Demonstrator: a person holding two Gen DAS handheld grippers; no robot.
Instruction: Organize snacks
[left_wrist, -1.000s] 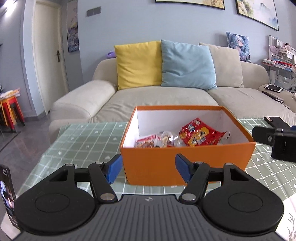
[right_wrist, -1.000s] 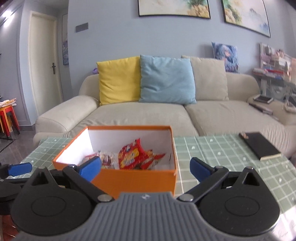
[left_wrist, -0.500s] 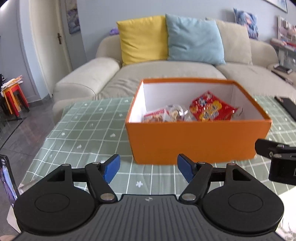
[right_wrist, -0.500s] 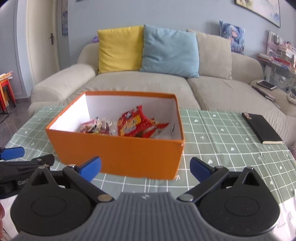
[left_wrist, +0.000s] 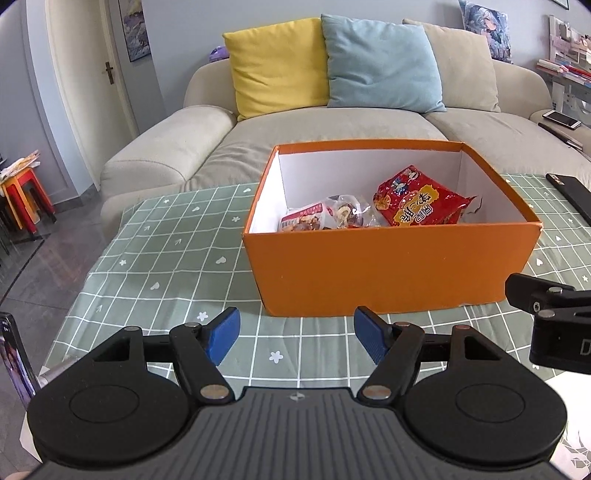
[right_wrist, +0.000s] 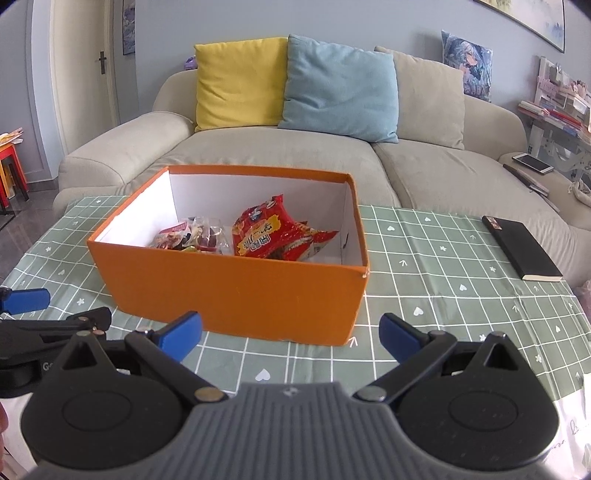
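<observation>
Room: living room with one beige sofa (left_wrist: 332, 125) across the top of the frame, carrying three cushions: one yellow (left_wrist: 275, 66), one blue (left_wrist: 380, 62), one beige (left_wrist: 461, 70).
Surface: table under a green checked cloth (left_wrist: 166, 251) printed with small white hearts and flowers, filling the middle and lower frame.
Box: one open orange box (left_wrist: 388, 266), white inside, centre of frame, long axis running left to right.
Snacks: two packets inside the box. One red packet (left_wrist: 417, 203) with yellow Chinese characters I cannot read, leaning against the back right. One clear packet of mixed pieces (left_wrist: 328, 216) with a red-and-white label, lying at the left.
Book: one black book (right_wrist: 521, 251), right of the box, long axis running away from the camera.
Left gripper (left_wrist: 295, 338): released, blue pads wide apart, nothing between them, just short of the box's near wall.
Right gripper (right_wrist: 290, 338): released, empty, also before the near wall.
</observation>
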